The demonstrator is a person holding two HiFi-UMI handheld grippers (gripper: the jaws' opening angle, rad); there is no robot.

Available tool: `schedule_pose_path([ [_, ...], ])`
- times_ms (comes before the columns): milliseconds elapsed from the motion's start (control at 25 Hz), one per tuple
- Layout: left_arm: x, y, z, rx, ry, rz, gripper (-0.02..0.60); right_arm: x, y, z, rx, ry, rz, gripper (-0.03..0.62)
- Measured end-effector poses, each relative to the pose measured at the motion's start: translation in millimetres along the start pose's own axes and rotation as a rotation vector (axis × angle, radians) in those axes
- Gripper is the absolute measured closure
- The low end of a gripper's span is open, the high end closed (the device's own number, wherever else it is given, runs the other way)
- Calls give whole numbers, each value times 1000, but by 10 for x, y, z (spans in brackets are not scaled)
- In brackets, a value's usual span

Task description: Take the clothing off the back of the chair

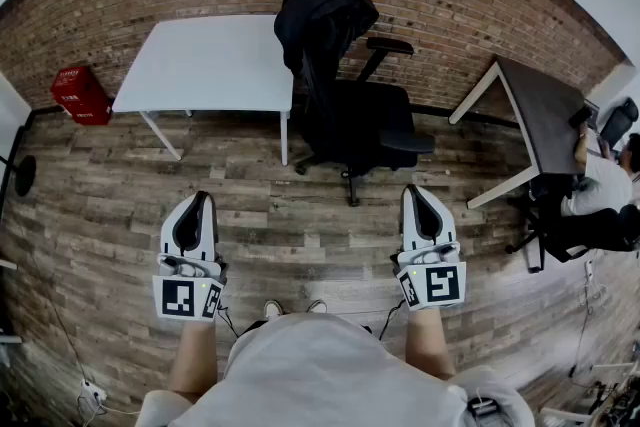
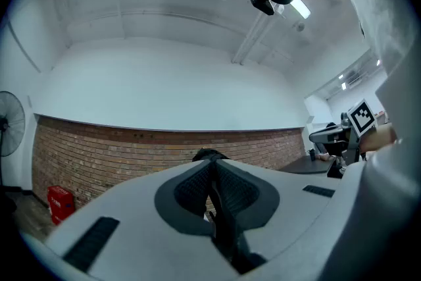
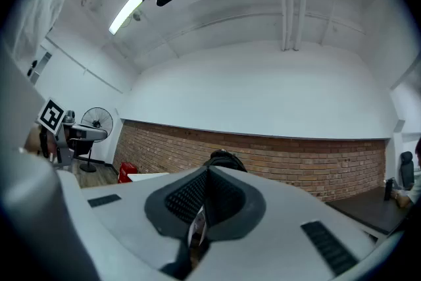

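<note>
- The black jacket-like garment [image 1: 322,10] hangs draped over the backrest of the black wheeled office chair [image 1: 365,130]. It is bunched at the top, so its own weight falling down the sides is what keeps it there. I judge that a lift upward would free it more readily than a sideways pull.
- The chair stands near the red-brown brick wall [image 1: 450,5], just beside the right end of the white rectangular table [image 1: 205,60]. Its seat appears turned toward the person's right. Nothing stands between the person and the draped backrest, so it can be reached without shifting furniture.
- The left gripper [image 1: 198,207] and the right gripper [image 1: 418,197] are held side by side in front of the person, over the grey wooden plank floor [image 1: 300,215]. They are well apart from the chair and point roughly level toward it, which I read as a ready stance ahead of an approach.
- Each gripper's own view shows its jaws pressed together with nothing between them. The garment appears there only as a small dark hump beyond the tips.
- The garment is untouched, so the task is not yet begun. The jaws would need to part before they could pinch the cloth.
</note>
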State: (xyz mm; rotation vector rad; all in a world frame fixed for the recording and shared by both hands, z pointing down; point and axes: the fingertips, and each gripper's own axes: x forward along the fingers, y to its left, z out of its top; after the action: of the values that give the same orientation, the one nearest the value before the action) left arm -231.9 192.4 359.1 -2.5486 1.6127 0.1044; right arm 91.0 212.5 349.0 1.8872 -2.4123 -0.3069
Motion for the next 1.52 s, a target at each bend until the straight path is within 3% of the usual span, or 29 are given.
schedule_pose_path([
  [200, -19, -105, -8, -3, 3, 4, 543, -69, -45, -18, 10, -2, 14, 574],
  [360, -38, -206, -8, 1, 9, 16, 543, -107, -42, -18, 88, -33, 100, 574],
  [840, -143, -434, -290, -10, 75, 56, 543, -140, -35, -395, 84, 14, 166, 574],
  [1200, 771, -436, -556, -43, 62, -39, 543, 312, -410, -706, 82, 79, 91, 574],
  [1520, 1763, 202, -593, -50, 32, -57, 543, 1495, -512, -549, 33, 58, 92, 574],
])
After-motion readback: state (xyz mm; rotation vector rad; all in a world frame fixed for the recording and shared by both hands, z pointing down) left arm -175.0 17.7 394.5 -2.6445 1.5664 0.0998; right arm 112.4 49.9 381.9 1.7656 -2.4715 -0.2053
